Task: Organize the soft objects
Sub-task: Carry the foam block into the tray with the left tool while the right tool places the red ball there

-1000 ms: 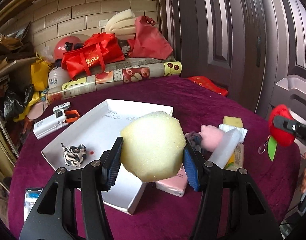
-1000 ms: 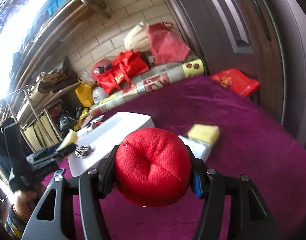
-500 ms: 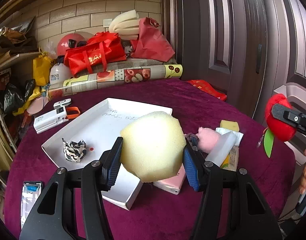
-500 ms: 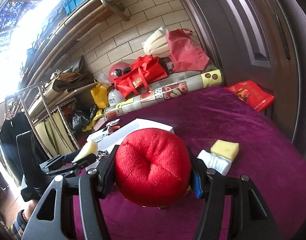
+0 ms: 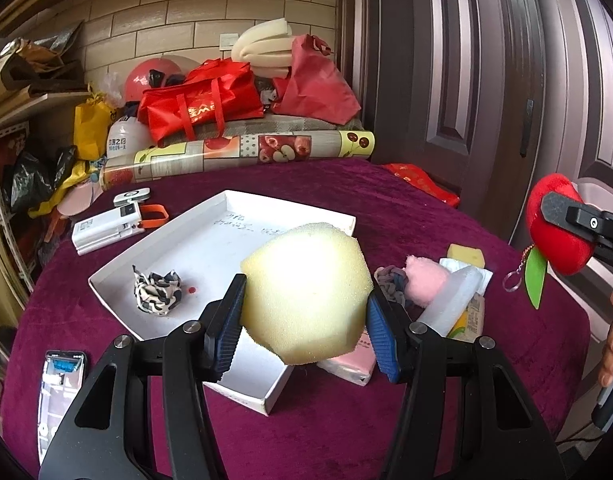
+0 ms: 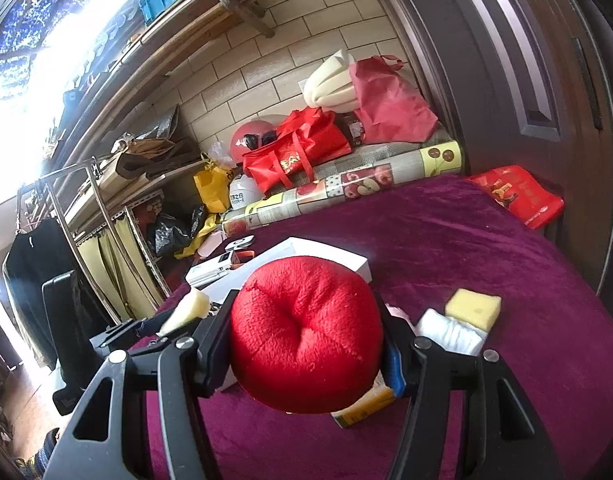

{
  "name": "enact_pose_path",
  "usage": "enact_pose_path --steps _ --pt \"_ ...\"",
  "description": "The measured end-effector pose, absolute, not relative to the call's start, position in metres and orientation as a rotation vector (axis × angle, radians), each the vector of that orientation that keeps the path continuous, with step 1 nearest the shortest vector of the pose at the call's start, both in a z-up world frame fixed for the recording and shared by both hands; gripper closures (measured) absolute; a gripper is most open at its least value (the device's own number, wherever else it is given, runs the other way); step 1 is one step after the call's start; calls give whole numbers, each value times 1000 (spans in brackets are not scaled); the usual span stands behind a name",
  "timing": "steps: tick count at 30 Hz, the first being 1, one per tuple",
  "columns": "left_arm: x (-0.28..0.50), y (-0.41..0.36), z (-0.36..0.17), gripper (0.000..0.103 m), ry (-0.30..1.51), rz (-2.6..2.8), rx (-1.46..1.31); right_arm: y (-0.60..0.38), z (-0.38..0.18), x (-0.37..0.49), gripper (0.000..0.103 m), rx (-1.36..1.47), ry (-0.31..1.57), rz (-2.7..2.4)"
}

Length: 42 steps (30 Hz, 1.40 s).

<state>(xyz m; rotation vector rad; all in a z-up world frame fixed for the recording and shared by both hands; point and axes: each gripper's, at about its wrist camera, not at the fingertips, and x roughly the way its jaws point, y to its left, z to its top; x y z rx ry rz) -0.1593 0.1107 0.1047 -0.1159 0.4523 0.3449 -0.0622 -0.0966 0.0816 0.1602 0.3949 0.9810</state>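
1. Gripping the pale yellow sponge (image 5: 306, 292) between my left gripper (image 5: 304, 322) pads, I hold it raised above the near right corner of the white tray (image 5: 178, 248).
2. My right gripper (image 6: 306, 344) is clamped on the red plush apple (image 6: 306, 334), held up over the right side of the purple table (image 6: 486, 248); from the left wrist view, its green leaf (image 5: 535, 278) and key ring hang free below it.
3. Inside the tray, near its left corner, lies a black-and-white scrunchie (image 5: 156, 290).
4. Just right of the tray sit a pink fluffy ball (image 5: 424, 282), a grey knotted cloth (image 5: 390, 280), a white foam stick (image 5: 452, 296) and a pink tissue pack (image 5: 352, 362), bunched together.
5. A small yellow sponge block (image 6: 472, 308) rests beyond them, touching folded white cloth (image 6: 446, 330).
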Motion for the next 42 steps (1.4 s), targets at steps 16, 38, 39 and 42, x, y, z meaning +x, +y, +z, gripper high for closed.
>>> enact_pose_path --steps 16,38,39,42 --pt "-166 147 116 47 431 414 -182 -40 105 -61 43 135 459 1081" --pt "-97 264 105 47 568 492 -450 72 94 -19 42 105 607 1020" --pt "-94 266 101 47 573 491 -466 78 89 -14 41 109 635 1018" --pt "-83 271 91 47 596 465 -489 98 73 -5 42 126 723 1016"
